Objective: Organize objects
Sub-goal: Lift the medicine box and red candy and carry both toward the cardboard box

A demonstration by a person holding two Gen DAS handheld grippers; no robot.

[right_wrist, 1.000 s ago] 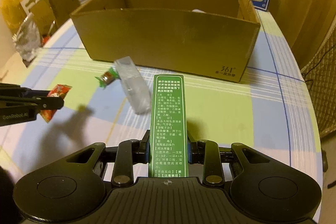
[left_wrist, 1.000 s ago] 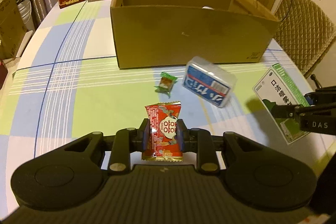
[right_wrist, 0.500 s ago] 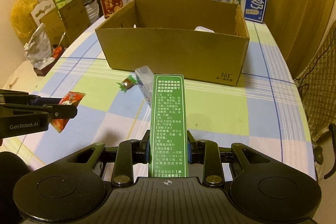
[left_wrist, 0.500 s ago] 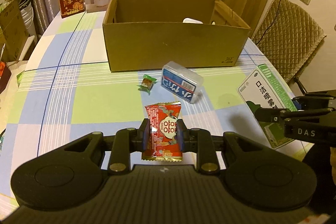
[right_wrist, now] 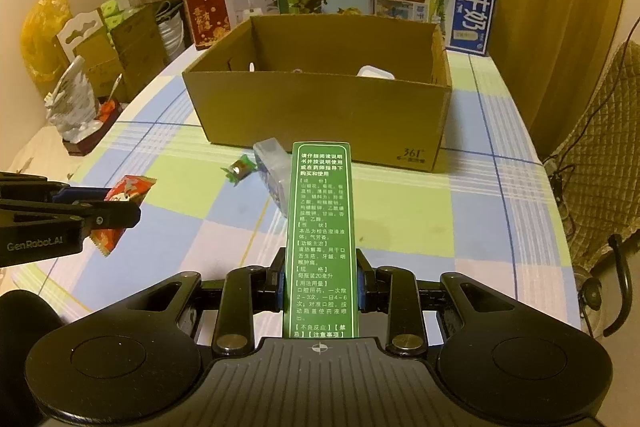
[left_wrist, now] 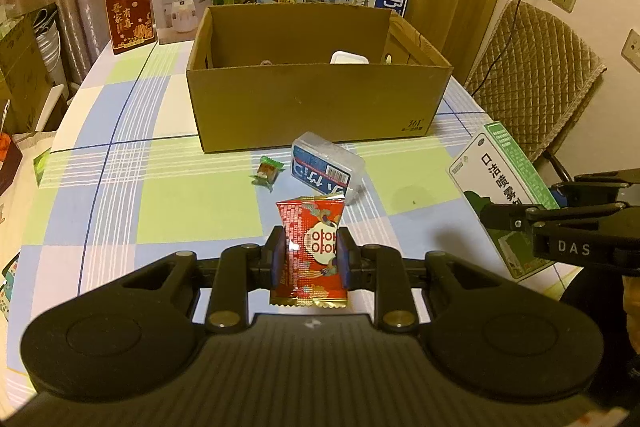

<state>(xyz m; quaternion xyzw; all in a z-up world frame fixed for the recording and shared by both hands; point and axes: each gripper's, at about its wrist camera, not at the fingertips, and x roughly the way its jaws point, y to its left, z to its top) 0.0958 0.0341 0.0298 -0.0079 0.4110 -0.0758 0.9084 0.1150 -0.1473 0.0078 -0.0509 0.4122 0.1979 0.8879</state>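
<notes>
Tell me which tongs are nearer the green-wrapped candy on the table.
Left, as far as the views show. The left tongs, shut on the red snack packet, sit almost straight behind the candy. The right tongs, holding the green box, are off to its right.

Box contents mostly out of my sight

Cardboard box (left_wrist: 316, 107) front wall hides what's inside bar a white top (left_wrist: 349, 57); my green carton (right_wrist: 320, 239) covers the clear case (right_wrist: 269, 163) just before the box.

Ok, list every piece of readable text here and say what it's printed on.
"GenRobot.AI": left gripper
"DAS": right gripper
"361°": cardboard box
"J10": white carton
"口洁喷雾": green medicine box
"纯牛奶": blue milk carton
Red snack packet: characters unclear.
Medicine box fine print: too small.
</notes>
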